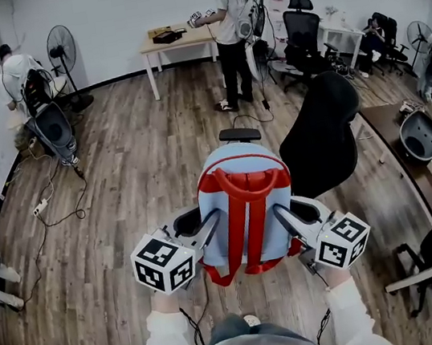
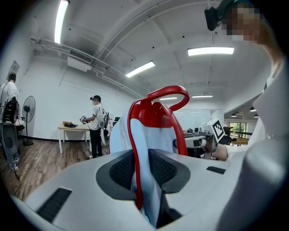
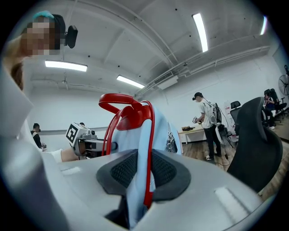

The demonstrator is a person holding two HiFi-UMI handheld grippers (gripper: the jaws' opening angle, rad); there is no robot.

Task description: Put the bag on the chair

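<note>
A light blue backpack [image 1: 243, 204] with red straps and a red top handle hangs in the air between my two grippers. My left gripper [image 1: 206, 228] is shut on the bag's left side, with blue fabric and red strap [image 2: 134, 149] pinched between its pads. On the right side my right gripper [image 1: 284, 218] is likewise shut on the backpack [image 3: 135, 153]. The black office chair [image 1: 322, 136] stands just beyond the bag to the right, its backrest [image 3: 257, 144] filling the right edge of the right gripper view.
A person [image 1: 233, 31] stands at a wooden table [image 1: 179, 45] at the far wall. Another person [image 1: 18, 77] and a fan [image 1: 61, 50] are at the far left. Cables lie on the wooden floor at left. Desks and more chairs [image 1: 303, 32] line the right side.
</note>
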